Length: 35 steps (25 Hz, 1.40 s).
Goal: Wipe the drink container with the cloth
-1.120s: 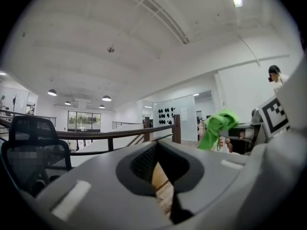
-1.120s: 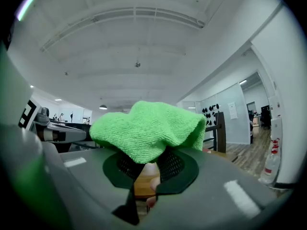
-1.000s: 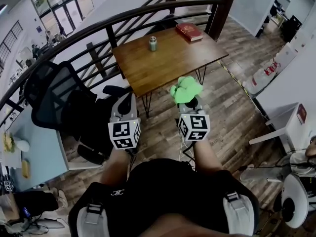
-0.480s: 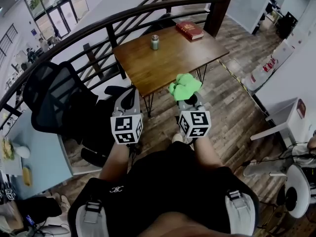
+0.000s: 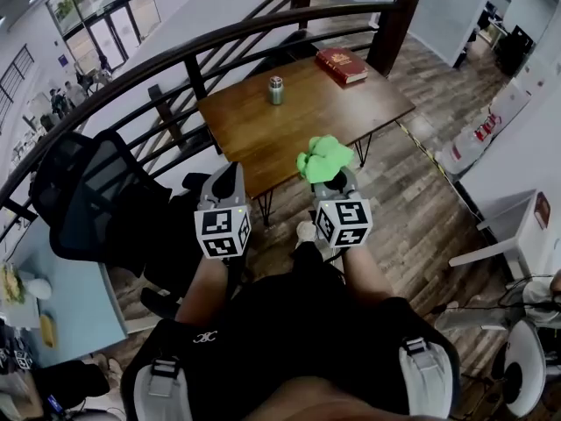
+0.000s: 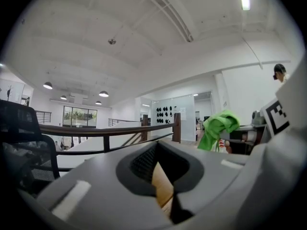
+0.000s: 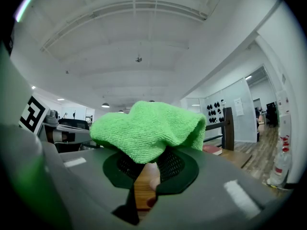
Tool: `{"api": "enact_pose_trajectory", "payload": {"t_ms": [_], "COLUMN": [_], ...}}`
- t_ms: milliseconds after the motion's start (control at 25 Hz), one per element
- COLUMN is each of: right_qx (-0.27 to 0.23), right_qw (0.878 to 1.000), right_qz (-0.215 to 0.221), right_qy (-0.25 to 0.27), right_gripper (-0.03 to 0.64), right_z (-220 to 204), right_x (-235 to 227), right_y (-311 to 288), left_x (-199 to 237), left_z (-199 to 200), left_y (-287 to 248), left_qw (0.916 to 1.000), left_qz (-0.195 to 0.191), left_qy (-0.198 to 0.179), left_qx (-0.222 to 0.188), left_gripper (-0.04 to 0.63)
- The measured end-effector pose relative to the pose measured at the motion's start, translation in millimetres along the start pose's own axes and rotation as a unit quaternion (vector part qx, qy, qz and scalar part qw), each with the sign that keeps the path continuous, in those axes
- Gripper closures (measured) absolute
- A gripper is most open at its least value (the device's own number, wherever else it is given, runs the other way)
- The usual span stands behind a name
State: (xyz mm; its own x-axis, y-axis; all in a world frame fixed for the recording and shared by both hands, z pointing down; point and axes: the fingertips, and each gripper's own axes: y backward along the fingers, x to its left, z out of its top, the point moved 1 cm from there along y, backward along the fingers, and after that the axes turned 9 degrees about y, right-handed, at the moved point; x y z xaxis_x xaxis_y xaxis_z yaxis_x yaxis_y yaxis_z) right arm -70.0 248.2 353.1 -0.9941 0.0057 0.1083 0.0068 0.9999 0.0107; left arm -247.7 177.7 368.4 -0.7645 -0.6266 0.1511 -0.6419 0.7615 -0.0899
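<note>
Both grippers have edged nearer the table [image 5: 302, 125] (drink container [image 5: 276, 89] on it); fingers of the right gripper [image 5: 335, 181] clamp the green cloth [image 5: 325, 156], while the left gripper [image 5: 231, 172] is closed and empty.

One cloth [image 5: 326, 157], one drink container [image 5: 276, 89], one book [image 5: 342, 65]

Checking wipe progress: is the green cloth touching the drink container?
Apart. Head view: green cloth in the right gripper, bare tabletop between it and the drink container.
</note>
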Motion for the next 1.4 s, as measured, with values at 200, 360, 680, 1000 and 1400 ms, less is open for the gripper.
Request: {"api": "enact_pose_trajectory", "payload": {"t_ms": [200, 360, 680, 1000, 1400], "right_qx": [0.011, 0.018, 0.031, 0.053, 0.072], "right_qw": [1.0, 0.999, 0.996, 0.992, 0.985], "right_qz": [0.025, 0.046, 0.088, 0.108, 0.151], "right_qy": [0.002, 0.002, -0.008, -0.026, -0.029], "right_gripper": [0.566, 0.566, 0.566, 0.566, 0.566], "right_z": [-17, -18, -29, -52, -66], "right_x": [-34, -66, -110, -145, -172], "right_y": [-63, -112, -199, -261, -341], "left_x": [0, 3, 13, 21, 50], "left_z": [-1, 5, 15, 15, 18], "left_y": [-74, -129, -223, -296, -362], "left_qw": [0.9999, 0.9997, 0.9984, 0.9968, 0.9932], "left_qz": [0.008, 0.018, 0.045, 0.06, 0.101], "left_qy": [-0.004, 0.01, 0.011, 0.018, 0.027], "left_qx": [0.008, 0.014, 0.032, 0.05, 0.052], "left_gripper": [0.541, 0.541, 0.541, 0.541, 0.541]}}
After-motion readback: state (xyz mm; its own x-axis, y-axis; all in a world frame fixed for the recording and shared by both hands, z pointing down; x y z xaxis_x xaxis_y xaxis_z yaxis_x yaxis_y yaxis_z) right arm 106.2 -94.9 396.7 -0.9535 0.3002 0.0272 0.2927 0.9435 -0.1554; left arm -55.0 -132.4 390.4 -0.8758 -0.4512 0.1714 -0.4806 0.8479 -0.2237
